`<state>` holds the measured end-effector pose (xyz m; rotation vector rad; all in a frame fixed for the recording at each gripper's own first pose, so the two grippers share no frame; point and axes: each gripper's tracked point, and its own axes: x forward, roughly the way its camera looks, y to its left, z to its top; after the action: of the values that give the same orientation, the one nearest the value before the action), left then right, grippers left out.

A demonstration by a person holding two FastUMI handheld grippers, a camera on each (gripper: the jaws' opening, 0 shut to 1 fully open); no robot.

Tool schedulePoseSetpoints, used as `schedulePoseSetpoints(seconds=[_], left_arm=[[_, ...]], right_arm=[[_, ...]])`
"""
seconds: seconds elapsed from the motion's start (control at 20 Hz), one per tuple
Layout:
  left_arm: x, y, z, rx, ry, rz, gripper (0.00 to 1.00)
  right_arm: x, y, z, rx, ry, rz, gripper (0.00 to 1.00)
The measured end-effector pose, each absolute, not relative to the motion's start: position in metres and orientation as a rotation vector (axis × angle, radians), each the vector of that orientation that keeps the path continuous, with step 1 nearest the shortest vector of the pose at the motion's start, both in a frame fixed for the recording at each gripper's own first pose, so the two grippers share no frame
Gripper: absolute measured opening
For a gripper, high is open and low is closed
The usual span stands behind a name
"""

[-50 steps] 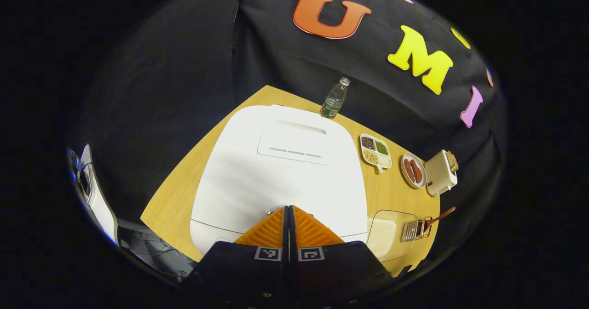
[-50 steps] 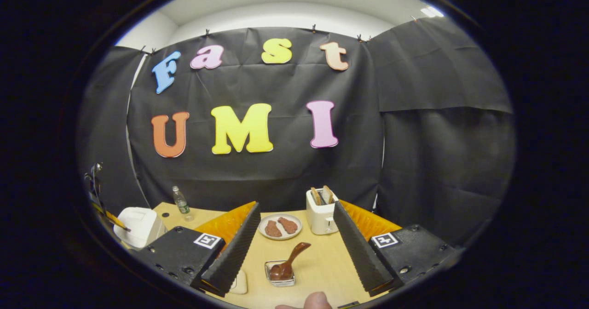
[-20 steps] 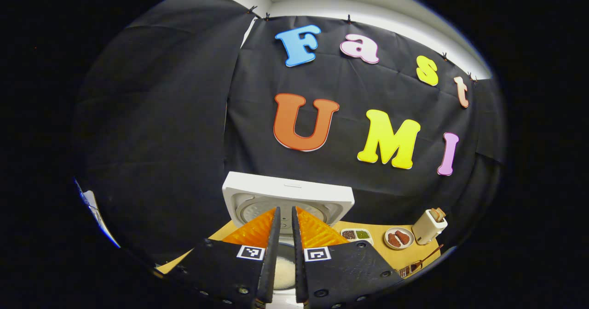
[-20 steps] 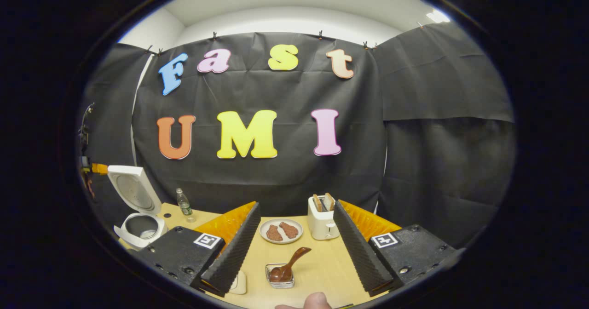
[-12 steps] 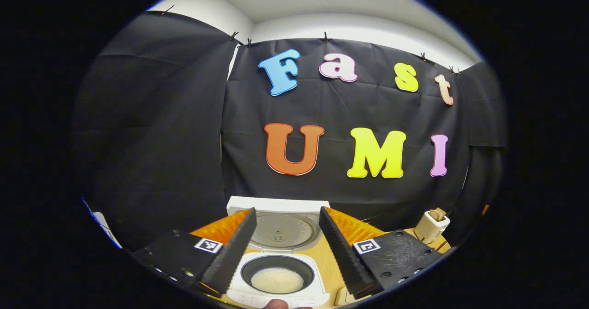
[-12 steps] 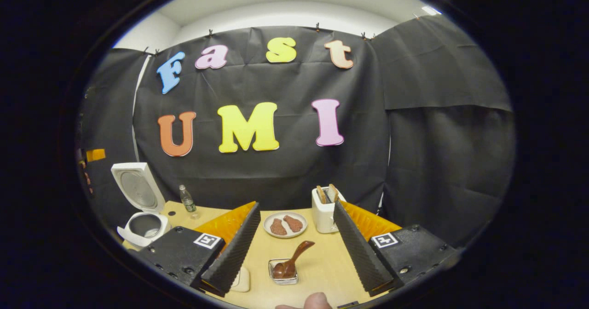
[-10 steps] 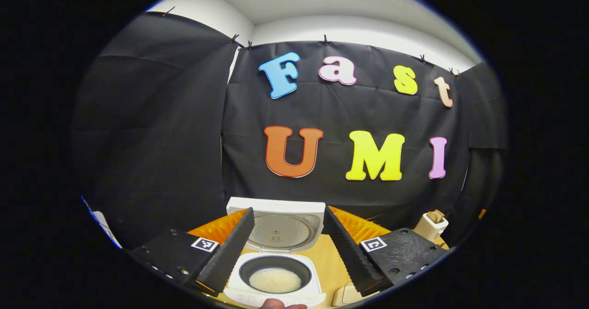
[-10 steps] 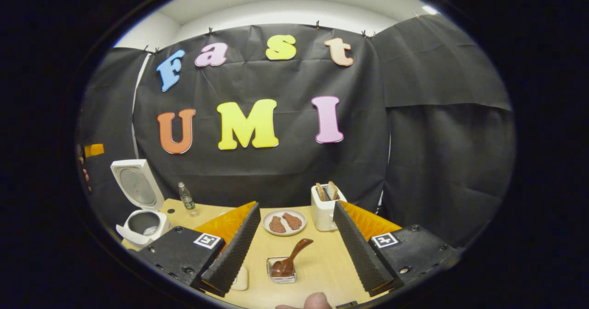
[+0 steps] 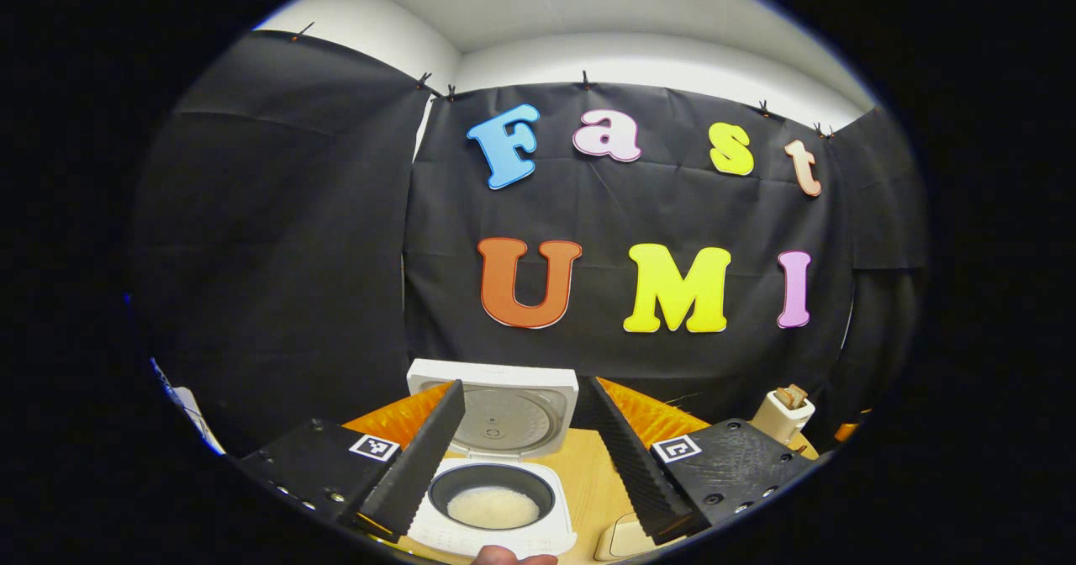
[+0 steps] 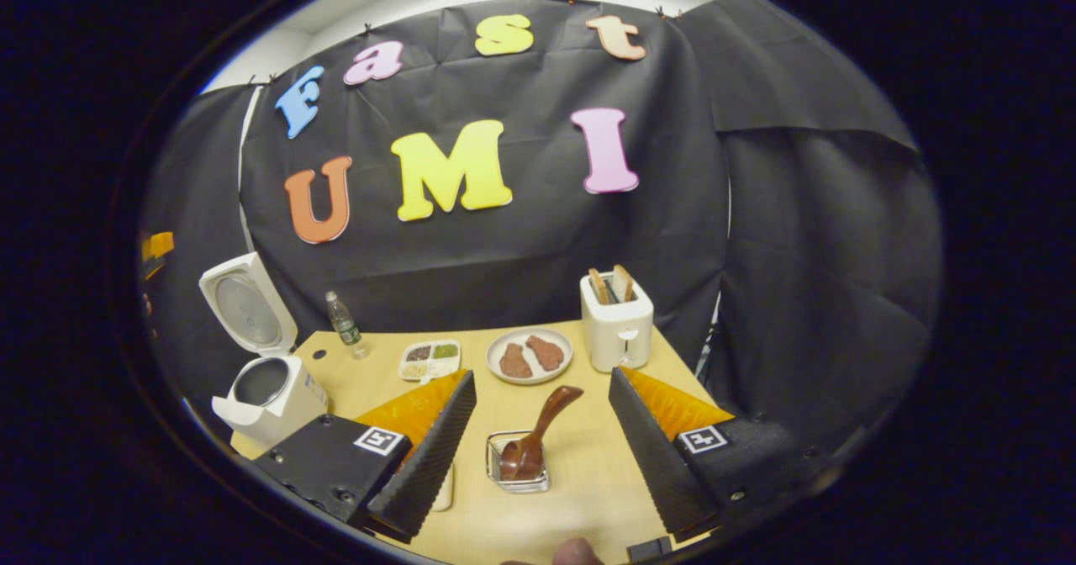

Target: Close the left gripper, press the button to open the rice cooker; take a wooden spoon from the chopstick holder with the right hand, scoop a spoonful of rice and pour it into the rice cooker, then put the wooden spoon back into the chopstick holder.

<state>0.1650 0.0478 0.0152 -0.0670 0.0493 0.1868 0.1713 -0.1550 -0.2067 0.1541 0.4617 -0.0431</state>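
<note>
Rice cooker [image 9: 492, 464] sits on the wooden surface [image 10: 580, 481] with its lid raised upright and white rice lying in the dark inner pot, seen in the left gripper view between the widely spread fingers of the left gripper [image 9: 517, 456], which hold nothing. In the right gripper view the cooker [image 10: 265, 380] stands at the far left of the surface. The right gripper [image 10: 542, 447] hovers with its 2 fingers wide apart and empty, framing the chopstick holder [image 10: 517, 468], where the wooden spoon [image 10: 538, 435] leans with its handle tilted up to the right. Beyond stand a bottle [image 10: 343, 325], a divided tray [image 10: 429, 361], a plate [image 10: 530, 355] with 2 brown pieces, and a toaster [image 10: 618, 325].
</note>
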Motion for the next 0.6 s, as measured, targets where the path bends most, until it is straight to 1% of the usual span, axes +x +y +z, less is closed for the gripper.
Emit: schedulePoseSetpoints(seconds=[0.1, 0.15, 0.2, 0.25, 0.35, 0.4, 0.45, 0.5, 0.6], left_arm=[[0.166, 0.043, 0.004, -0.071, 0.081, 0.208, 0.94], [0.166, 0.041, 0.002, -0.072, 0.085, 0.217, 0.94], [0.166, 0.036, 0.001, -0.072, 0.086, 0.221, 0.94], [0.170, 0.030, -0.001, -0.078, 0.094, 0.221, 0.94], [0.174, 0.022, -0.011, -0.096, 0.132, 0.234, 0.94], [0.177, 0.020, -0.016, -0.101, 0.149, 0.242, 0.94], [0.182, 0.016, -0.019, -0.101, 0.161, 0.253, 0.94], [0.185, 0.013, -0.020, -0.096, 0.167, 0.267, 0.94], [0.187, 0.007, -0.018, -0.097, 0.166, 0.290, 0.94]], right_arm=[[0.181, -0.154, -0.235, 0.191, 0.523, -0.026, 0.99], [0.187, -0.154, -0.248, 0.203, 0.549, -0.020, 0.94], [0.193, -0.156, -0.262, 0.211, 0.576, -0.018, 0.99], [0.199, -0.156, -0.275, 0.223, 0.602, -0.007, 0.93], [0.213, -0.157, -0.302, 0.249, 0.658, 0.015, 0.90], [0.220, -0.157, -0.316, 0.267, 0.687, 0.025, 0.94], [0.227, -0.156, -0.329, 0.292, 0.714, 0.036, 0.86], [0.234, -0.154, -0.342, 0.313, 0.740, 0.046, 0.90], [0.248, -0.155, -0.362, 0.334, 0.778, 0.058, 0.84]])
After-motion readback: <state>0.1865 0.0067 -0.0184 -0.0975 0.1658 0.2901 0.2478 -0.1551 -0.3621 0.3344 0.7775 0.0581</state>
